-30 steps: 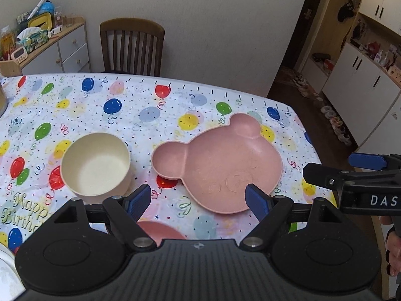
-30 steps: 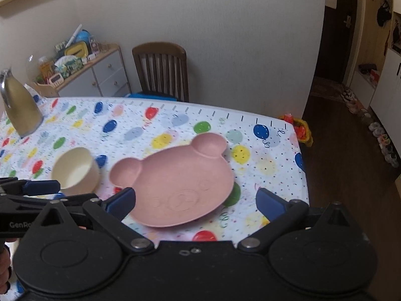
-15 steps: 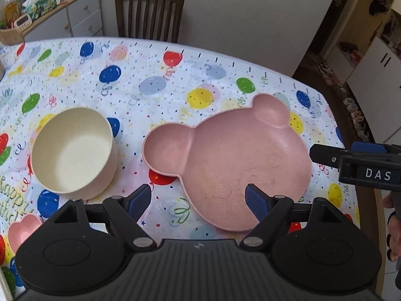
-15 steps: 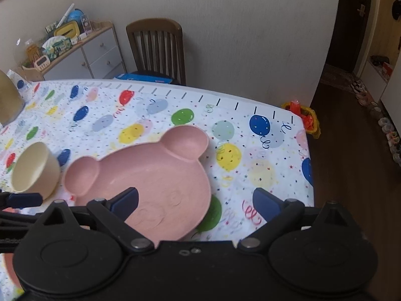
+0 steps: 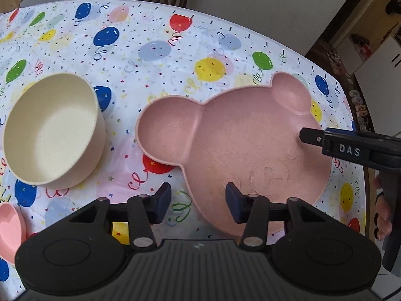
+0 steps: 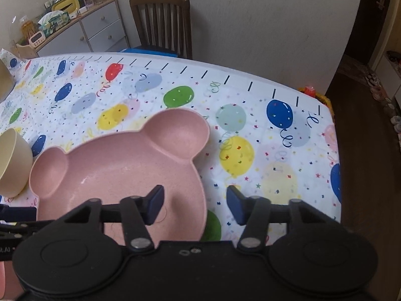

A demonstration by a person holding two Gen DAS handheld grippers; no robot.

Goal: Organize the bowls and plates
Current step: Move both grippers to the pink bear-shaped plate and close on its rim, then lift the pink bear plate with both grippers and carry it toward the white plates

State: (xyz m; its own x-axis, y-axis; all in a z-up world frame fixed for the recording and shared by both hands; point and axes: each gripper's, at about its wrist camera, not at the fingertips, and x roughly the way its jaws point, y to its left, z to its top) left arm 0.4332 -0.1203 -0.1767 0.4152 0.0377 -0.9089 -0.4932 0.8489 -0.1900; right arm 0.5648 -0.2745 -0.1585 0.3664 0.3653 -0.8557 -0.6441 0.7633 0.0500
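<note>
Claws first, left wrist view: the left claw (image 5: 198, 198) sits low centre, jaws partway apart and closing, straddling the near-left rim of the pink bear plate (image 5: 240, 148). The rim is in the gap, but the pads aren't pressing on it. The right claw (image 5: 304, 135) pokes in from the right edge, its tip over the plate's right side; can't tell from here whether it touches. A hand (image 5: 382, 213) shows below it. Cream bowl (image 5: 50, 130) at middle left is empty, round, matte and speckled. A pink heart-shaped dish (image 5: 10, 228) peeks in at lower left. Everything sits on a tabletop (image 5: 155, 50) with a glossy balloon-print cover.

Right wrist view: the right claw (image 6: 195, 203) is also half open and closing, straddling the plate's (image 6: 120, 165) right rim, one pad over the inside, the other over the cloth, no squeeze visible. The plate is empty, with two round ear compartments and a faint embossed face. Cream bowl (image 6: 12, 160) is at the left edge. Wooden chair (image 6: 163, 20) stands top centre.
</note>
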